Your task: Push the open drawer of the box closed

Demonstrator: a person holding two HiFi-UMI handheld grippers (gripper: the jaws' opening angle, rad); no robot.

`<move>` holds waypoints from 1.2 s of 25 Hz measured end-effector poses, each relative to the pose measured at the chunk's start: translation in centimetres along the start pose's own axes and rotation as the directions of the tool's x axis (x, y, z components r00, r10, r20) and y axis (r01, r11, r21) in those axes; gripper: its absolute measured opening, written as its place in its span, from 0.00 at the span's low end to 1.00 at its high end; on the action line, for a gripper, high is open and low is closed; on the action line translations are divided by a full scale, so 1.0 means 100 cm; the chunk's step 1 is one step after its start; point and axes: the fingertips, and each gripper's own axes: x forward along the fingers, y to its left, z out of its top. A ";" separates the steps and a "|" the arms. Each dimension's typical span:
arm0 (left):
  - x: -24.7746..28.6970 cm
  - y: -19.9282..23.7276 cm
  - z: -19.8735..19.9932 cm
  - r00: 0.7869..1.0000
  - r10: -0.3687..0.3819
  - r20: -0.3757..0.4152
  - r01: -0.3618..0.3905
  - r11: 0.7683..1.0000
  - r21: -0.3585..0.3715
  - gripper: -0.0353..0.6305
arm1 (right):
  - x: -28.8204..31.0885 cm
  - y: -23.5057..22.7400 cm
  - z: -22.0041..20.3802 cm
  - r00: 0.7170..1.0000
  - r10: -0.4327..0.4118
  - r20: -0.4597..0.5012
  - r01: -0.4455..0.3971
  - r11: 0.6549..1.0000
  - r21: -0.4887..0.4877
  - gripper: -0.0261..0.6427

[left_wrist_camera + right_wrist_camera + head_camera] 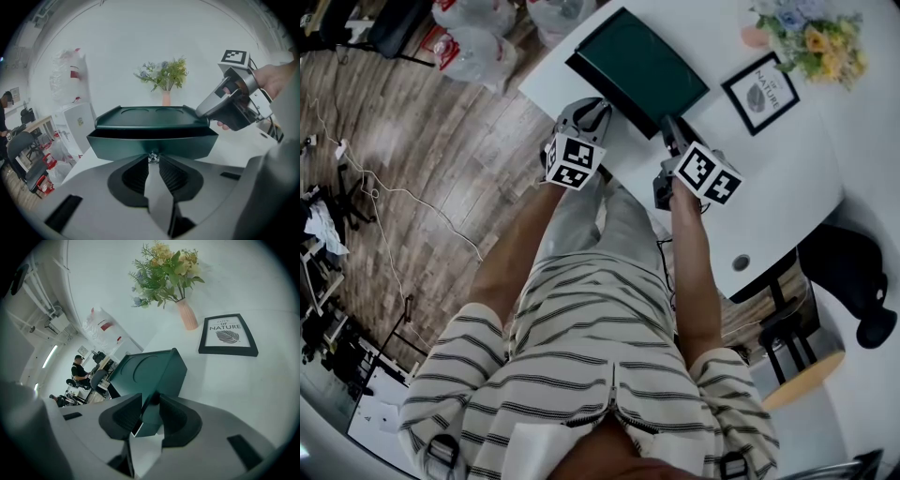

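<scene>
Matte dark-green box [639, 66]: left gripper [153, 162] is pinching the small shiny knob [152, 158] on its smooth, slightly open drawer [152, 143], while right gripper [151, 404] is narrowly clamping its sharp corner.

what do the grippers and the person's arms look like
Both the left gripper and right gripper are grey with dark ribbed pads, each carrying a cube of black-and-white square markers. The person wears a striped short-sleeved shirt.
</scene>
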 end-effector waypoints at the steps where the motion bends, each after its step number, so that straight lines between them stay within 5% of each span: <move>1: 0.001 0.000 0.001 1.000 0.000 0.000 0.000 1.000 0.000 0.16 | 0.000 0.000 0.000 1.000 0.000 0.000 0.000 1.000 0.000 0.23; 30: 0.027 0.000 0.018 1.000 -0.015 0.000 0.015 1.000 -0.019 0.16 | 0.001 0.000 0.000 1.000 0.008 -0.018 -0.008 1.000 -0.004 0.23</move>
